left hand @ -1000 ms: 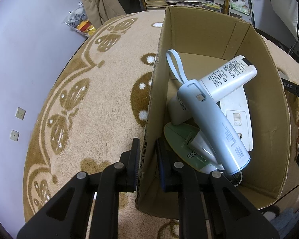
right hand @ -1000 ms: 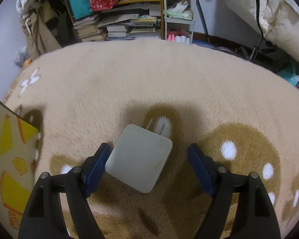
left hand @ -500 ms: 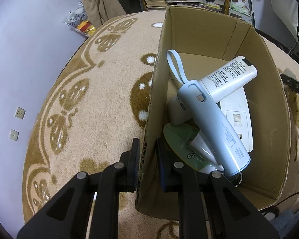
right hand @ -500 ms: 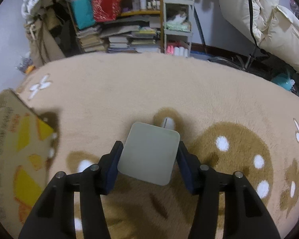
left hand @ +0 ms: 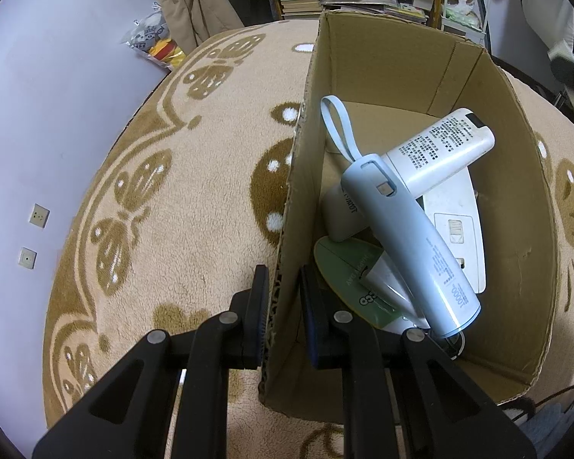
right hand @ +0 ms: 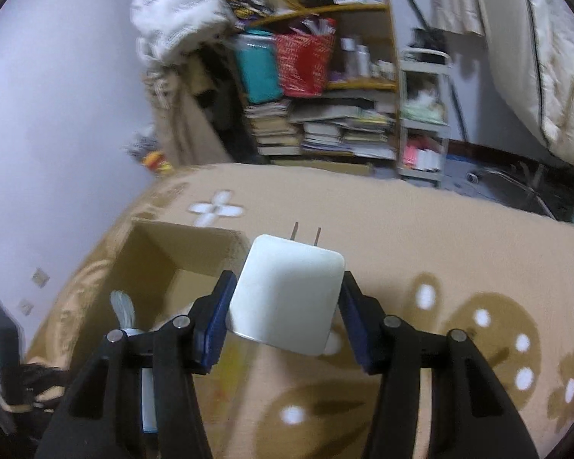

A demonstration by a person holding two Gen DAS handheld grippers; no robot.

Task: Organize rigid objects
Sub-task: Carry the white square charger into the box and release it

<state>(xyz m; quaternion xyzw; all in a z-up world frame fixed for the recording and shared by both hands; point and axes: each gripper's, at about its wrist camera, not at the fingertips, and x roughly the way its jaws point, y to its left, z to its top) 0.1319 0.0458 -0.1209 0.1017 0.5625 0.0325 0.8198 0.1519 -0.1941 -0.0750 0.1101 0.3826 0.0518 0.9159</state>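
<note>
My left gripper (left hand: 283,306) is shut on the near left wall of an open cardboard box (left hand: 302,176) on the rug. Inside lie a light blue power bank with a loop strap (left hand: 409,237), a white power bank with printed text (left hand: 440,153), a flat white device (left hand: 459,225) and a green disc (left hand: 344,267). My right gripper (right hand: 285,306) is shut on a white plug charger (right hand: 287,294), prongs pointing away, held in the air above the rug just right of the box (right hand: 153,264).
A beige rug with brown butterfly and flower patterns (left hand: 134,199) covers the floor. Cluttered shelves with books and baskets (right hand: 317,114) stand at the back. A lilac wall with sockets (left hand: 34,214) is at the left. White bedding (right hand: 535,57) hangs at the right.
My right gripper closed on the white charger, lifted it off the rug and swung left toward the box. My left gripper has stayed clamped on the box wall.
</note>
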